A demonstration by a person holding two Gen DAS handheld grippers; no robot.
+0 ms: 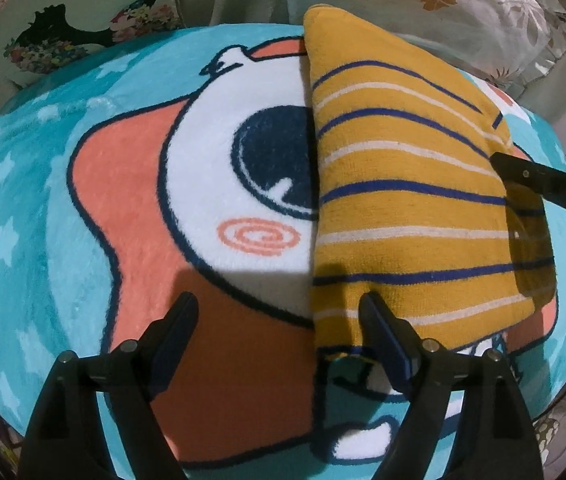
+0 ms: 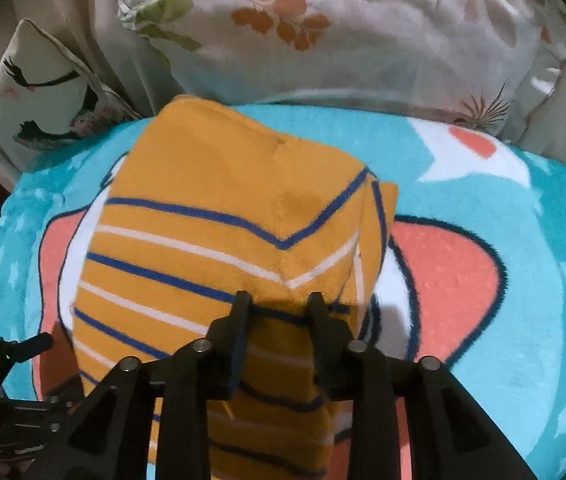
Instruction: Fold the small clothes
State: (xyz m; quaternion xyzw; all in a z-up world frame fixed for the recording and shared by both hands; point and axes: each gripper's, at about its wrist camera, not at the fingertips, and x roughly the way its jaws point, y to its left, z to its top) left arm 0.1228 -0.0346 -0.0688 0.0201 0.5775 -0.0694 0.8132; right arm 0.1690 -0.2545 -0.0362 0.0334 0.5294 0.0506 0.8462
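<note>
Yellow fuzzy cloth with blue and white stripes (image 2: 203, 240) lay folded on my teal fluffy blanket with cartoon star face (image 1: 63, 184). My left gripper (image 1: 279, 312) stood wide open, nothing held, one finger over cloth's near edge. My right gripper (image 2: 279, 304) was partly open above cloth; cloth sat below jaws, not pinched. White flower pillow (image 2: 363, 40) lay behind blanket.

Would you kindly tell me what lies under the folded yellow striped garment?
The yellow striped garment rests on a turquoise cartoon blanket; a white face, dark eye and coral star shape show beside it. The rest of the cartoon print beneath the garment is covered.
</note>
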